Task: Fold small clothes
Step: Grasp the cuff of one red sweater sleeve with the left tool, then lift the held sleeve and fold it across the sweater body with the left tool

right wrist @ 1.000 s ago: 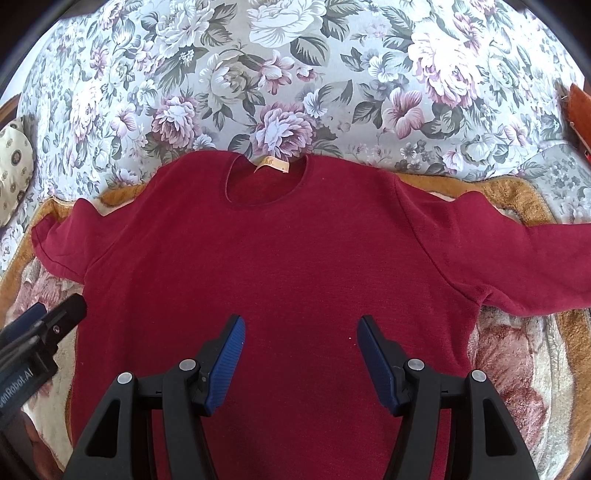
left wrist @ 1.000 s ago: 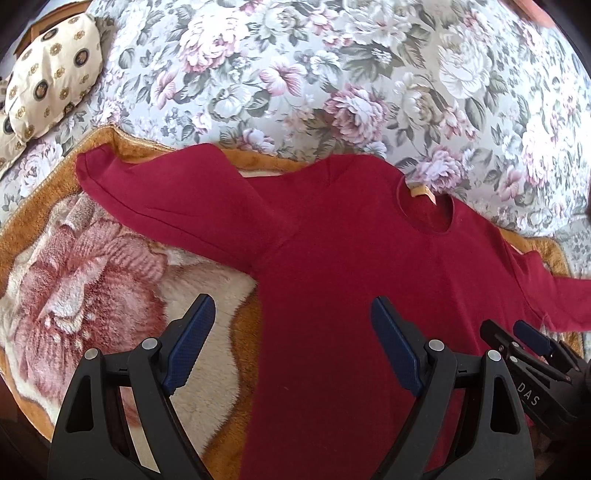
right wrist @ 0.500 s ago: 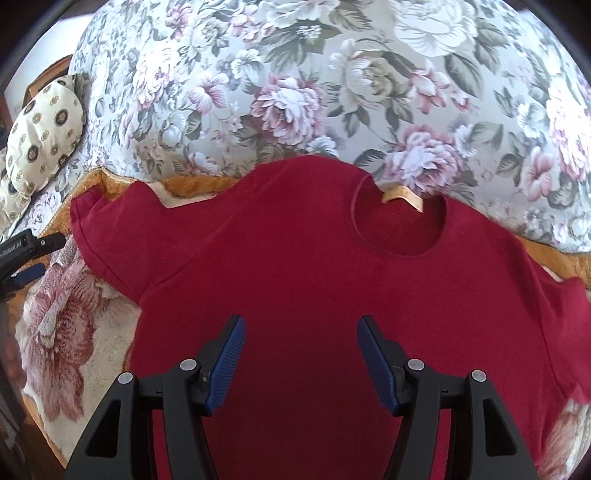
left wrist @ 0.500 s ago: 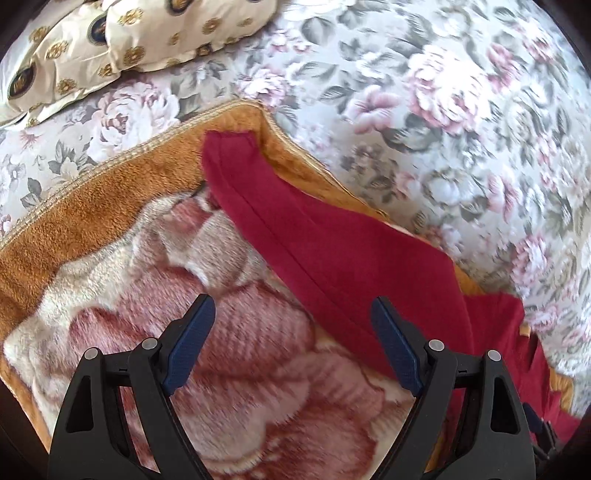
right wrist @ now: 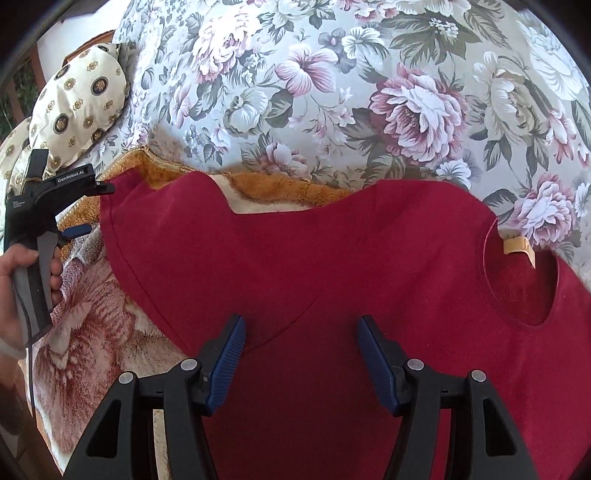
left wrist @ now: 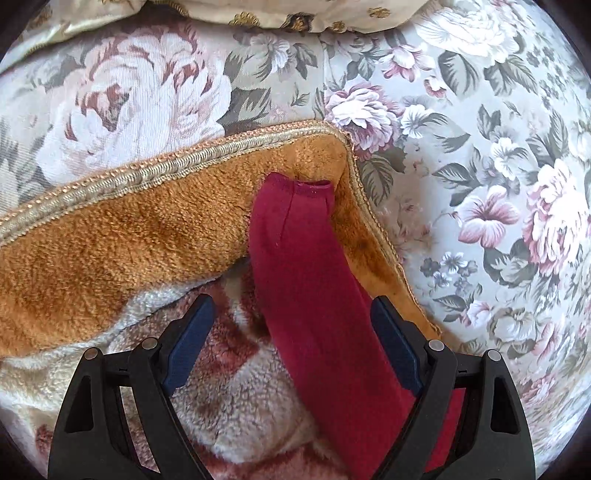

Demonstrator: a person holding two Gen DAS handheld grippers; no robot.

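Observation:
A dark red long-sleeved shirt [right wrist: 332,280] lies flat, front up, on a plush blanket [right wrist: 92,302], its neck hole with a tan label [right wrist: 519,249] at the right. Its left sleeve [left wrist: 310,266] runs away from me, with the cuff [left wrist: 295,184] on the blanket's orange border. My left gripper [left wrist: 291,328] is open, its jaws either side of the sleeve and just above it; it also shows in the right wrist view [right wrist: 79,206]. My right gripper [right wrist: 299,350] is open over the shirt's chest near the armpit seam.
A floral bedspread [right wrist: 332,92] covers the bed behind and to the right. A cream patterned pillow [right wrist: 77,110] lies at the far left, and shows in the left wrist view [left wrist: 277,14]. The blanket's braided edge [left wrist: 147,177] curls up near the cuff.
My left gripper has swung left from the shirt's body out along the left sleeve and now straddles it near the cuff. My right gripper has shifted left over the chest. Both stayed open.

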